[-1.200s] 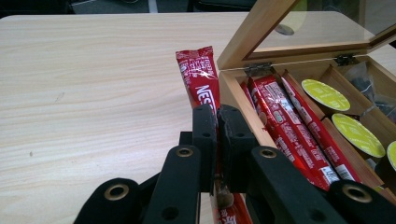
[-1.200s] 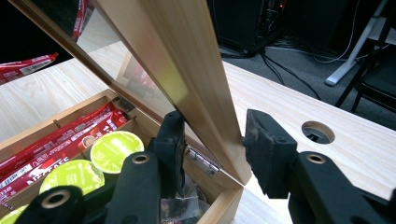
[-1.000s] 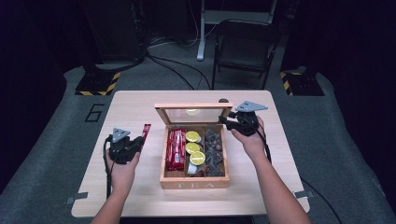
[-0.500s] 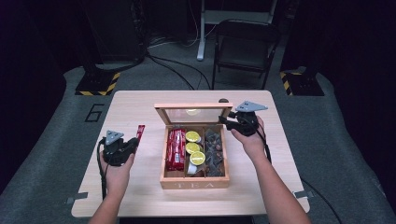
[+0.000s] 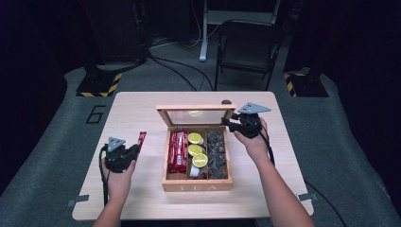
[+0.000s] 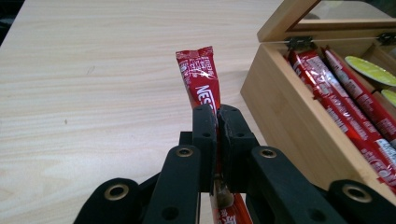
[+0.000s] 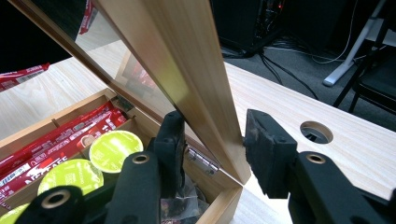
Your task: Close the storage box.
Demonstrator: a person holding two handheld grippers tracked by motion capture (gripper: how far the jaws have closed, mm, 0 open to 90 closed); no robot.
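The red sachet is pinched upright in the left claw, just left of the wooden tea box on the bench. The right claw is spread around the raised glass lid's edge, jaws either side

I'm seeing the table glowing evenly under overhead light, surroundings sinking into dark; the high view is looking soft, close-ups sharper.
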